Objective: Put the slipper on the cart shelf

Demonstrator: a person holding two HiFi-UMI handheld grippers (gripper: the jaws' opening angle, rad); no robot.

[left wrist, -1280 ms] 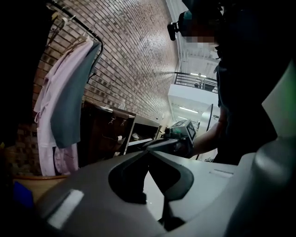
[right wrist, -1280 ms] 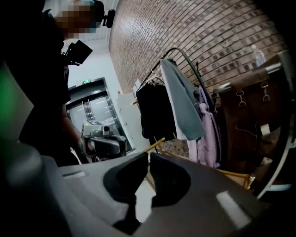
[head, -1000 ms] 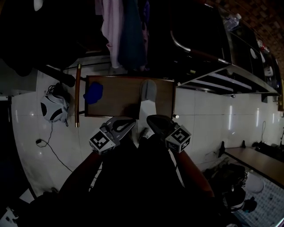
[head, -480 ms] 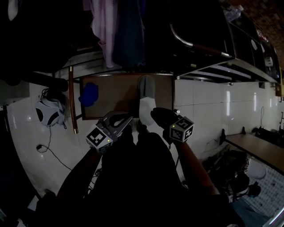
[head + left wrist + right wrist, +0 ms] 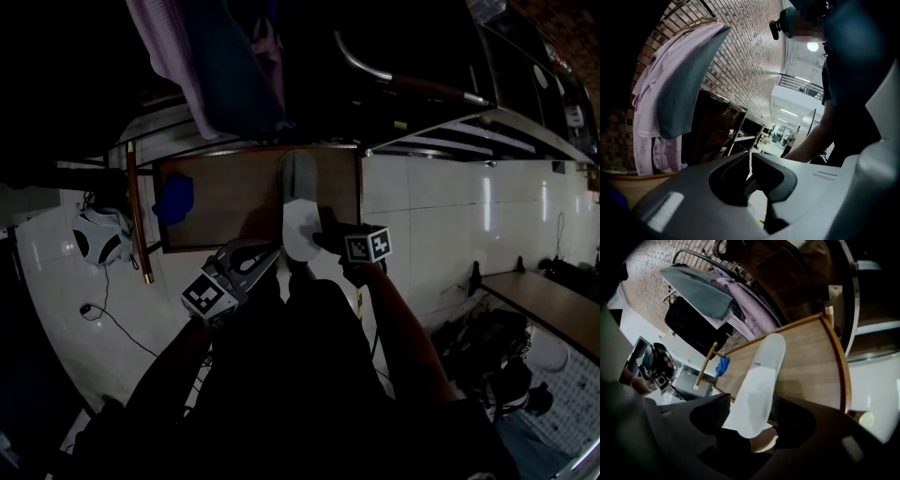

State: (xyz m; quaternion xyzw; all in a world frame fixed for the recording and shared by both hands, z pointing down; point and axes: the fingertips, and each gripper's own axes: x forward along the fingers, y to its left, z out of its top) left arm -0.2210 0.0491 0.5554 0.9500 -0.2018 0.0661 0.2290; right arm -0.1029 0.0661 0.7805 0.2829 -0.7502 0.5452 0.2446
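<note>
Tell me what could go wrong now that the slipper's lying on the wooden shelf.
1. The slipper seems to have its near end past the edge of the shelf, so it could tip off.
2. The right gripper has just been opening its fingers, with that near end between them. Drawing back crookedly could snag the slipper and drag it off.

A pink garment (image 5: 173, 56) and a grey-blue one (image 5: 234, 84) hang side by side before a brick wall (image 5: 750, 56). A black-and-white rounded thing (image 5: 101, 236) lies on the white tiled floor (image 5: 450, 216), with a thin cable (image 5: 117, 328) near it. A blue cloth (image 5: 174, 198) sits near a wooden stick (image 5: 134, 220).
</note>
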